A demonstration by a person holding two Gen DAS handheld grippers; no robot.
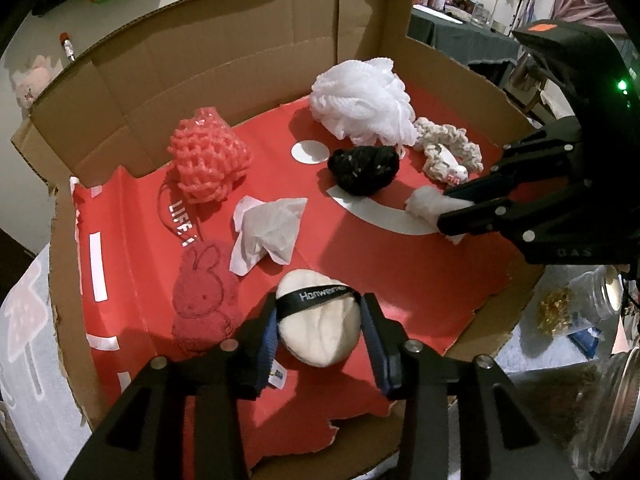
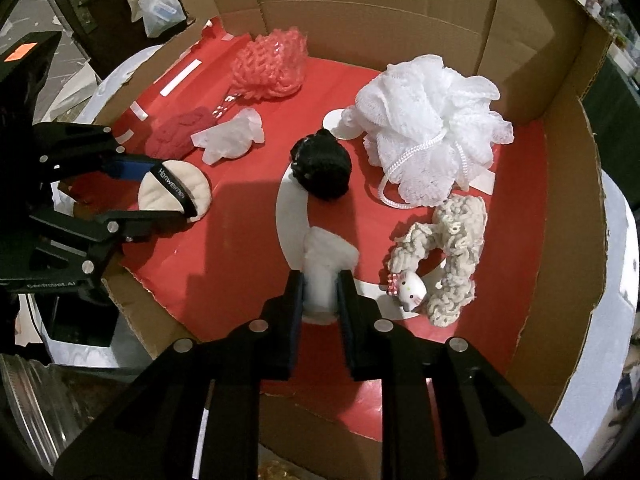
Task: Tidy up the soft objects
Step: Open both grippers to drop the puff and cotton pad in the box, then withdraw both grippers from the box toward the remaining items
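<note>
So the cardboard box (image 1: pixel 256 40) lined with red paper (image 1: pixel 360 260) is being used as the work area here. A cream powder puff (image 1: pixel 320 320) with a black strap is being straddled by the left hand-held gripper (image 1: pixel 320 328); the jaws are sitting a bit apart around it, and a gap is showing on the right side, so the puff looks released rather than squeezed. It's lying on the red paper at about 6 o'clock in the left wrist view.

A white cotton wad (image 2: pixel 324 272) is being pinched between the nearly closed jaws of the right hand-held gripper (image 2: pixel 320 292), low over the paper, at around 6 o'clock in the right wrist view.

Around them: a white bath pouf (image 2: pixel 432 128) at 1 o'clock, a black scrunchie (image 2: pixel 324 168) near the centre, a cream scrunchie (image 2: pixel 452 256) with a little cat charm at 4 o'clock, a pink foam net (image 2: pixel 272 64) at 11 o'clock, a crumpled tissue (image 2: pixel 232 136) and a red bunny cloth (image 2: pixel 176 132) at 10 o'clock.
</note>
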